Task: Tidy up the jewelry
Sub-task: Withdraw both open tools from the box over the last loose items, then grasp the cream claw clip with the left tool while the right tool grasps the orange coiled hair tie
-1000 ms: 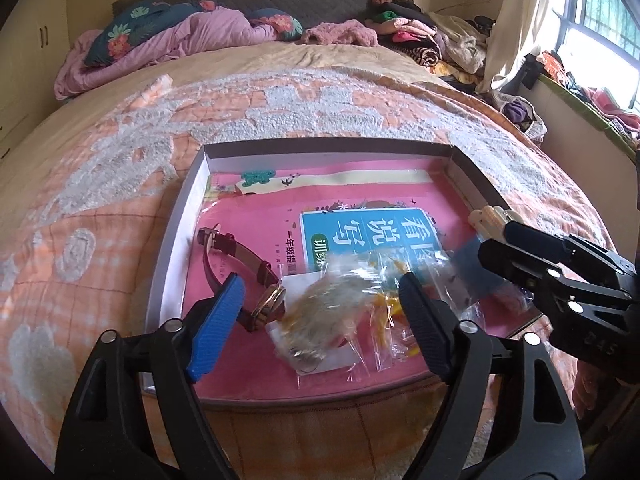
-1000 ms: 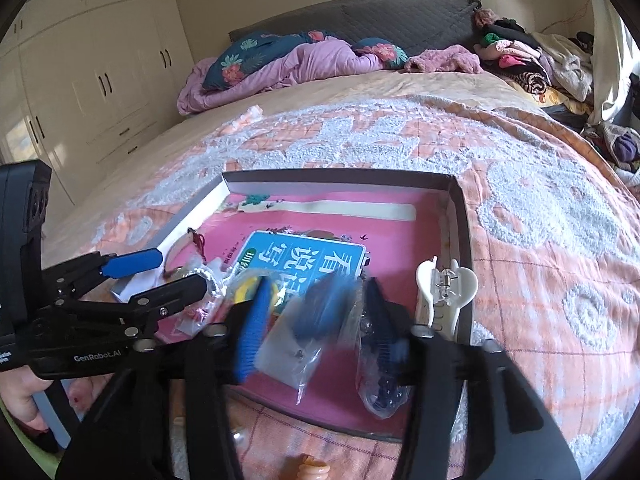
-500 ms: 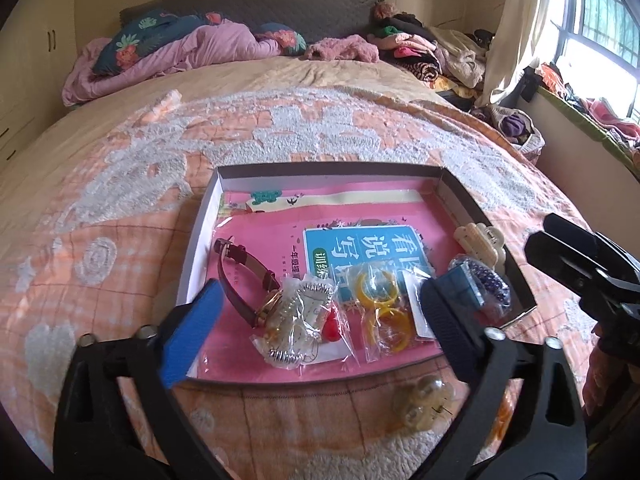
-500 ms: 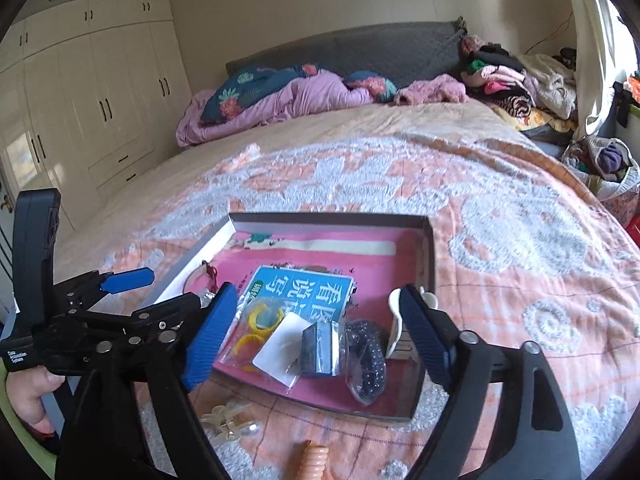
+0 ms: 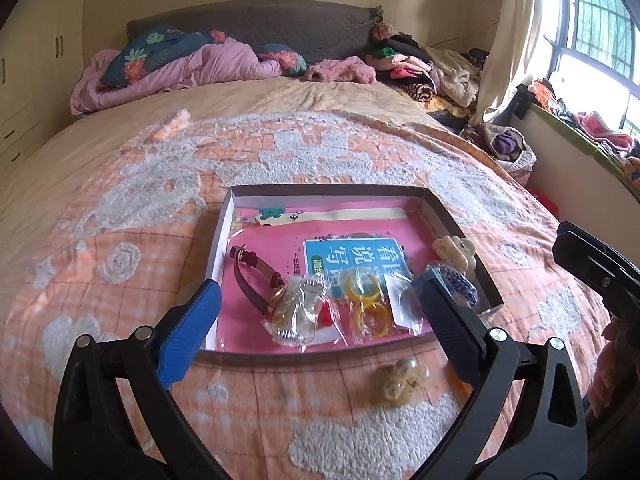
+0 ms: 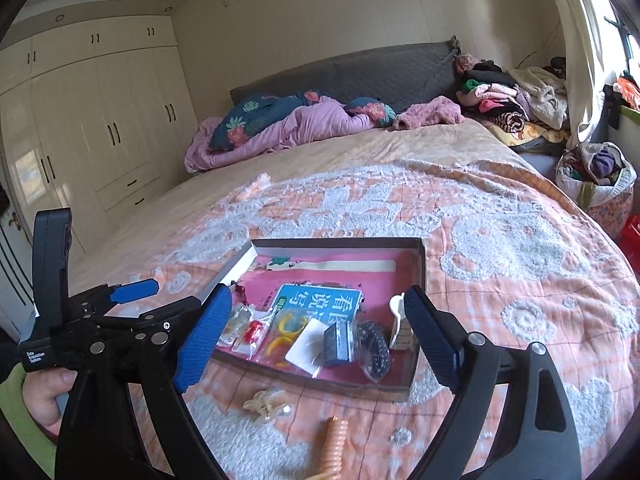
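A shallow box [image 5: 224, 240] [image 6: 418, 268] lined with a pink book lies on the bed. In it are a brown-strap watch [image 5: 256, 280], bagged jewelry [image 5: 298, 312], bagged yellow rings [image 5: 366, 300] [image 6: 286, 328], a dark beaded piece in a bag [image 6: 374, 350], a small blue box [image 6: 336, 344] and a cream hair claw [image 5: 456, 252] [image 6: 398, 328]. A pale pearly clip [image 5: 400, 380] [image 6: 270, 404] and an orange coil tie [image 6: 334, 444] lie on the blanket before the box. My left gripper [image 5: 316, 332] and right gripper [image 6: 320, 340] are both open, empty and held above the box's near edge.
The box sits on an orange and white blanket [image 5: 140, 208]. Pillows and a purple quilt [image 5: 180, 68] lie at the headboard, and clothes are piled at the far right [image 5: 420, 64]. A wardrobe [image 6: 100, 128] stands to the left, a laundry bag [image 6: 600, 184] to the right.
Both grippers have pulled back and up from the box. The right gripper opened and let go of a bagged item, which now lies in the box.
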### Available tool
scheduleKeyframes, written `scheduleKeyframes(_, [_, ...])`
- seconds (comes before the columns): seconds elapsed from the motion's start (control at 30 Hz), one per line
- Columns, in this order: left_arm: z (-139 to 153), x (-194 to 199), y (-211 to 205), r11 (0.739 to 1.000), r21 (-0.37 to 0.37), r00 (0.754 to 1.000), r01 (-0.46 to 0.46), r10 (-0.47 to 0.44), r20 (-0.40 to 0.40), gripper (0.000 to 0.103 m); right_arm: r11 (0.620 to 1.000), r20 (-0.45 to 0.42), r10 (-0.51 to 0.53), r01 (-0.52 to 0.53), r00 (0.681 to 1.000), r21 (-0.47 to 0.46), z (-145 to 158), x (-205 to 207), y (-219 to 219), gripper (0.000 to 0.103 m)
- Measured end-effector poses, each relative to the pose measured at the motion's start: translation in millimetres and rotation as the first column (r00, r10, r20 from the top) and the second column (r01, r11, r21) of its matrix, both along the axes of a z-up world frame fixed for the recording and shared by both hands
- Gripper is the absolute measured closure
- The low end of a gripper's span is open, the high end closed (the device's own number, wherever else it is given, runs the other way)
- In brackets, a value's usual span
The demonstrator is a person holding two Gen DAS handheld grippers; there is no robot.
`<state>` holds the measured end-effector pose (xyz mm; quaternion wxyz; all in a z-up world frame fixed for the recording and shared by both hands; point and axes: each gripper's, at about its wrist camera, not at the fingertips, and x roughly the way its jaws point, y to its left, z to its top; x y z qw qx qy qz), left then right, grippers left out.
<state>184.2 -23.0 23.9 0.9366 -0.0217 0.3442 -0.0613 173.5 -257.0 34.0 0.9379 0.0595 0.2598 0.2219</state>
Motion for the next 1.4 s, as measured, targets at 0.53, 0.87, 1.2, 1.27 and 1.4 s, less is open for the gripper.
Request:
scheduleKeyframes(0.53, [-21,-30,-14,0.998,0.029,0.998,0.050,-0.048,-0.050,0.010,0.998,-0.109,-0.031,0.024,0.994,-0.066,-37,-40,-10,0.016])
scheduleKeyframes(0.87, [-49,-33,-26,0.995,0.055,0.991,0.078,-0.072,-0.111,0.010,0.987,-0.253,-0.025,-0.017,0.967,-0.162,-93,-44,4,0.030])
scheduleKeyframes(1.2, [-74,-27,-34,0.992,0.067,0.982,0.103,-0.090,-0.166,0.010,0.976,-0.351,-0.025,-0.053,0.936,-0.211,-135,-28,18,0.070])
scheduleKeyframes(1.27, [-77,-27,-38,0.991,0.063,0.978,0.122,-0.109,-0.178,0.010,0.975,-0.347,-0.025,-0.054,0.938,-0.216,-137,-28,17,0.081])
scheduleKeyframes(1.4, [-84,-25,-50,0.985,0.052,0.968,0.168,-0.155,-0.197,0.010,0.980,-0.336,-0.050,-0.018,0.941,-0.197,-131,-30,6,0.082])
